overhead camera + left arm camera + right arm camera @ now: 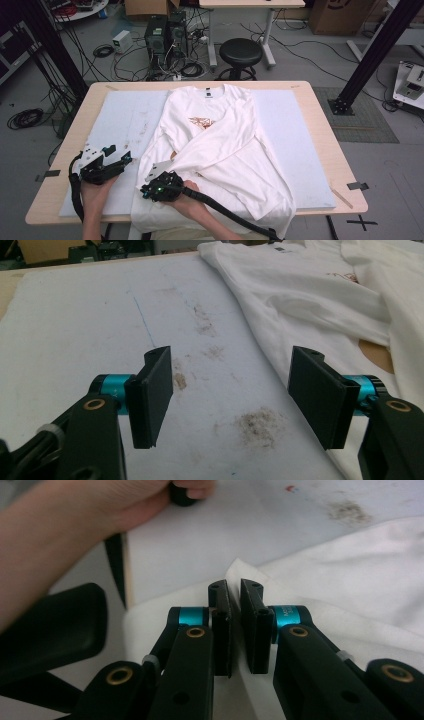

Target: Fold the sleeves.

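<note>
A white long-sleeved shirt [220, 145] lies face up on a white mat [125, 120], one sleeve folded across its chest. Its lower part hangs over the near table edge. My right gripper [144, 191] sits at the shirt's near left corner, pointing left. In the right gripper view this gripper [234, 592] is shut on a raised fold of the shirt's edge [350, 580]. My left gripper [117, 155] rests over bare mat left of the shirt. In the left gripper view it [232, 390] stands open with nothing between its pads, and the shirt [310, 295] lies to its right.
The mat [100, 315] carries brown stains [257, 422] near the left gripper. It covers most of a wooden table [325, 130]. On the floor beyond the table stand a black stool [241, 52] and computer towers [165, 35] among cables. The person's left hand [100, 505] is close by.
</note>
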A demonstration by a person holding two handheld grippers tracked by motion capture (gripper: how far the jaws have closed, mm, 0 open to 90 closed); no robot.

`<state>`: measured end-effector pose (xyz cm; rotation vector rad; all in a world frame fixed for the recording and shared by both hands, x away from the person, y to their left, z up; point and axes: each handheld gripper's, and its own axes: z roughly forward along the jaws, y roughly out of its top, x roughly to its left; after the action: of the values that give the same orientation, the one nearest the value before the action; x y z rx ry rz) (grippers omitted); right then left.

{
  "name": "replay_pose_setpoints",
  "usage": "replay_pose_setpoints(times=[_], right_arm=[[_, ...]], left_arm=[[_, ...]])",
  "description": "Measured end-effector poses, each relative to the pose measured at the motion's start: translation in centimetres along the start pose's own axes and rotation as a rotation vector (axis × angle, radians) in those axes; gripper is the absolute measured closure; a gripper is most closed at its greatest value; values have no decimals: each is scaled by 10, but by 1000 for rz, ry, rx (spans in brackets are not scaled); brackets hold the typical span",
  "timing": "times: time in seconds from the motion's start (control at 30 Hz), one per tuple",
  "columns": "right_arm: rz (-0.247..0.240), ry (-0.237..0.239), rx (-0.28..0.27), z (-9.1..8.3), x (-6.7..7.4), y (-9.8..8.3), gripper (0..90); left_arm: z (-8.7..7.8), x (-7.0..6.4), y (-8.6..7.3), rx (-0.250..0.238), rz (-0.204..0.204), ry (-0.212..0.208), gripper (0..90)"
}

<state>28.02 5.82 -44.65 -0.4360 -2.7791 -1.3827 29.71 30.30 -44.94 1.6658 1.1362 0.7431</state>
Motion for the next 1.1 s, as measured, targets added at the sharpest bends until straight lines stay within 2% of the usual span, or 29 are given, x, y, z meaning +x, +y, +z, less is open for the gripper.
replay_pose_setpoints(times=[0.03, 0.2, 0.23, 0.27, 0.33, 0.4, 0.47, 0.53, 0.6, 0.7, 0.77, 0.83, 0.87, 0.93, 0.97, 1.0, 1.03, 1.07, 1.1], right_arm=[[18, 15, -9, 0, 1, 1, 843], [47, 46, -5, 3, -3, 0, 840], [53, 48, 2, 6, -4, 0, 779], [53, 48, 2, 6, -4, 0, 779], [58, 52, -27, 4, -5, 1, 683], [62, 35, -47, -2, -5, 2, 660], [16, -18, -45, -11, -4, 3, 661], [-4, -46, -33, -18, -3, 3, 661], [-21, -63, -29, -26, -1, 0, 661], [-55, -55, 1, -34, 5, -7, 643], [-77, -55, 37, -33, 12, -14, 616], [-105, -77, 75, -28, 16, -21, 602], [-111, -93, 81, -24, 17, -25, 607], [-100, -88, 65, -24, 16, -26, 637], [-91, -78, 59, -23, 16, -26, 682], [-111, -77, 58, -24, 17, -26, 799], [-123, -87, 58, -25, 19, -25, 855], [-135, -95, 52, -25, 21, -24, 877], [-129, -77, 44, -27, 22, -23, 898]], left_arm=[[0, 0, 0, -1, 1, 0, 347], [0, 0, 0, 0, 0, 0, 347], [0, 0, 0, -1, 1, 0, 347], [0, 0, 0, -1, 1, 0, 347], [0, 0, 0, -1, 4, 0, 347], [0, 0, 0, -4, -2, 0, 347], [0, 0, 0, -2, -1, 0, 347], [0, 0, 0, -4, -1, 0, 347], [0, 0, 0, -2, 2, 0, 347], [0, 0, 0, -3, 2, 0, 347], [0, 0, 0, -1, 1, 1, 347], [0, -1, 0, -2, 0, 2, 347], [0, -1, 0, -2, 1, 2, 347], [0, -1, 0, -3, 1, 4, 347], [0, -1, 0, -4, -2, 1, 347], [0, 0, 0, -3, -1, 2, 347], [0, 0, 0, -2, -1, 2, 347], [0, 0, 0, -1, -2, 1, 347], [0, 0, 0, -1, -2, 1, 347]])
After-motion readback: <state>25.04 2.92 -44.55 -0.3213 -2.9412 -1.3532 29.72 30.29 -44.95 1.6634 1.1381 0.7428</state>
